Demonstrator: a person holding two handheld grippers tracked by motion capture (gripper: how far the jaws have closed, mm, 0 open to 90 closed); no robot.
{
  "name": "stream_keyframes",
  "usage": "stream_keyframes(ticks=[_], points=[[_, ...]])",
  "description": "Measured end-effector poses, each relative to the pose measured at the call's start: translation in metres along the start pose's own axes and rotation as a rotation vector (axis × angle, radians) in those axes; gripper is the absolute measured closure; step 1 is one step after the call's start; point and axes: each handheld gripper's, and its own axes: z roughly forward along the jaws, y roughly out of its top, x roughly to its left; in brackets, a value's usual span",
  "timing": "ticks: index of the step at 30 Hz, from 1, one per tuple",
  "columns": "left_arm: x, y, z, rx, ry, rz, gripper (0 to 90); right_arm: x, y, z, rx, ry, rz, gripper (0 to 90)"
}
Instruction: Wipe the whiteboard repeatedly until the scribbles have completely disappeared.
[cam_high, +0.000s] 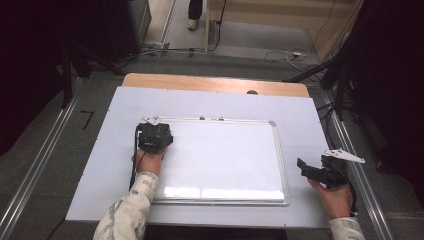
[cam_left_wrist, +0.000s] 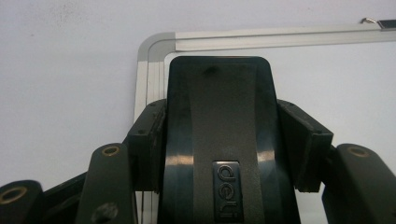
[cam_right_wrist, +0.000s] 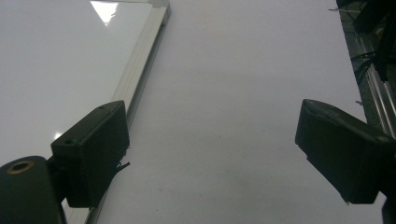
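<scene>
left gripper (cam_left_wrist: 219, 140): black eraser (cam_left_wrist: 217, 121) was gripped by the fingers, upper left of whiteboard (cam_high: 225, 150) | right gripper (cam_right_wrist: 224, 158): fingers were spread, nothing held, lower right

eraser (cam_left_wrist: 219, 140): glossy black plastic in my left tool
whiteboard (cam_high: 225, 160): glossy white, brushed metal frame
table (cam_high: 210, 84): wood, matt white sheet
</scene>
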Motion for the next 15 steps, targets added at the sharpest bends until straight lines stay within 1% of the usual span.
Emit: stream_keyframes(ticks=[7,9,15], points=[[-0.001,0.0,0.0,-0.002,0.0,0.008,41.2,0.0,0.0,-0.001,0.0,-0.003,0.002,8.4],[-0.002,-0.003,-0.003,-0.001,-0.006,0.018,41.2,0.0,0.0,0.0,-0.001,-0.002,0.0,8.4],[-0.006,-0.013,-0.013,0.0,-0.019,0.028,41.2,-0.001,0.0,0.0,0.001,-0.005,0.0,8.4]])
